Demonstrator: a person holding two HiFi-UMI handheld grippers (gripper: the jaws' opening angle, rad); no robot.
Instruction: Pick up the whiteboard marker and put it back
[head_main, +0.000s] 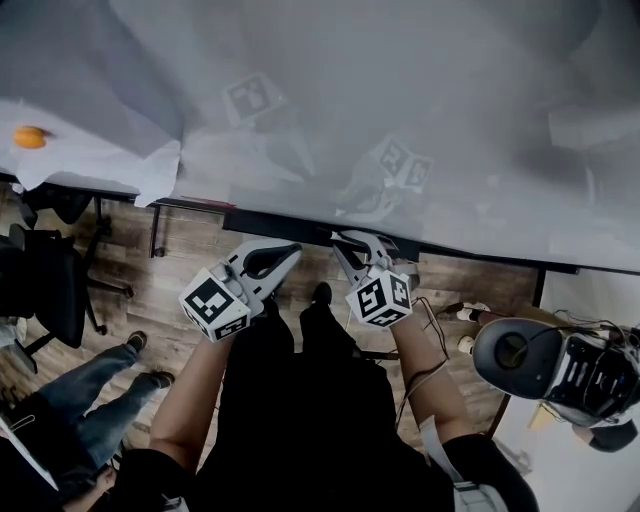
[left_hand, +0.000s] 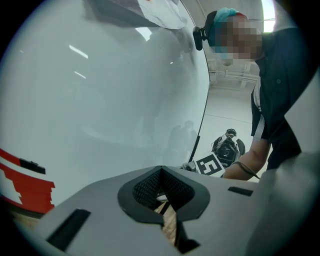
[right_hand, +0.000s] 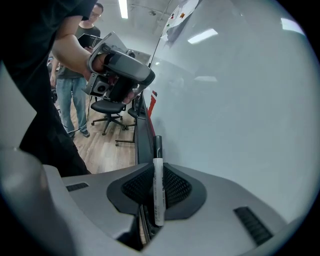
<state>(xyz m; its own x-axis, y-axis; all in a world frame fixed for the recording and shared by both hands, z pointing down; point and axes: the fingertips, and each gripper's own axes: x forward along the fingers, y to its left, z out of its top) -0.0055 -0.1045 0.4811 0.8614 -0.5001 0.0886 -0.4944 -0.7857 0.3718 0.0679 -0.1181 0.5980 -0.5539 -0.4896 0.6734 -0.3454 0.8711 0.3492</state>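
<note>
Only its own view shows us the right gripper (right_hand: 157, 169) pinching the whiteboard marker (right_hand: 158, 197); left gripper (left_hand: 161, 170) closed, empty; whiteboard (right_hand: 240, 100) fills frame right.

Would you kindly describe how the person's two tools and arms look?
The left tool and right tool are light grey plastic with black textured pads; each carries a white cube with black square markers. A thin cable loops beside the right forearm. The person wears a black short-sleeved top.
</note>
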